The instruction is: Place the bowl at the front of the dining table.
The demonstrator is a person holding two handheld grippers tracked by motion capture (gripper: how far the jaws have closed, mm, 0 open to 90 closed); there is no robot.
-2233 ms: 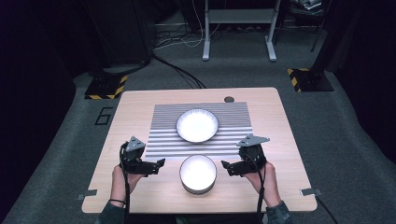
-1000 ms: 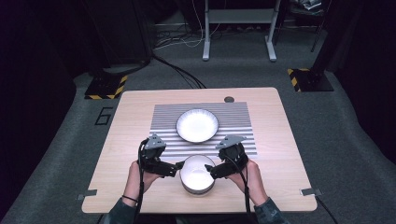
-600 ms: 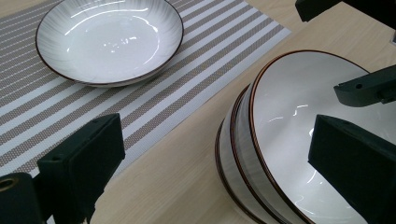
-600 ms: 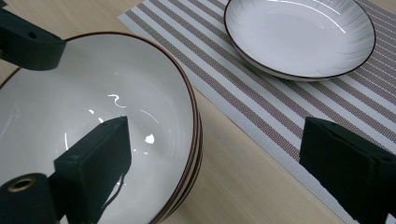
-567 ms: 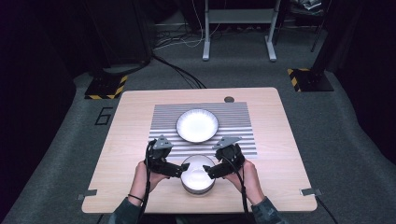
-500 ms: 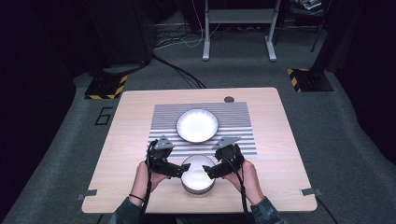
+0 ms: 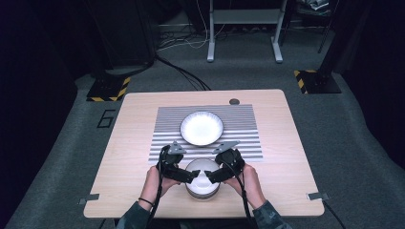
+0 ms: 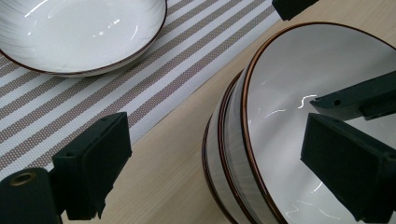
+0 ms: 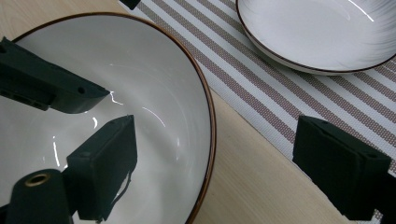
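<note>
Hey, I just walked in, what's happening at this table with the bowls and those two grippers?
A person is working at a wooden table with a gripper in each hand. Both the left gripper and the right gripper are open and straddle opposite sides of the rim of the top bowl in a small stack of bowls near the table's front edge, one jaw inside and one outside. Nothing is clamped yet. Another white bowl sits alone on the striped placemat just beyond.

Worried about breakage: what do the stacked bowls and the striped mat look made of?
Stacked bowls: probably glazed ceramic, glossy white with sharp light reflections and a thin brown rim line. Striped mat: looks like woven plastic or fabric, matte, with a fine mesh texture visible in both gripper views.
</note>
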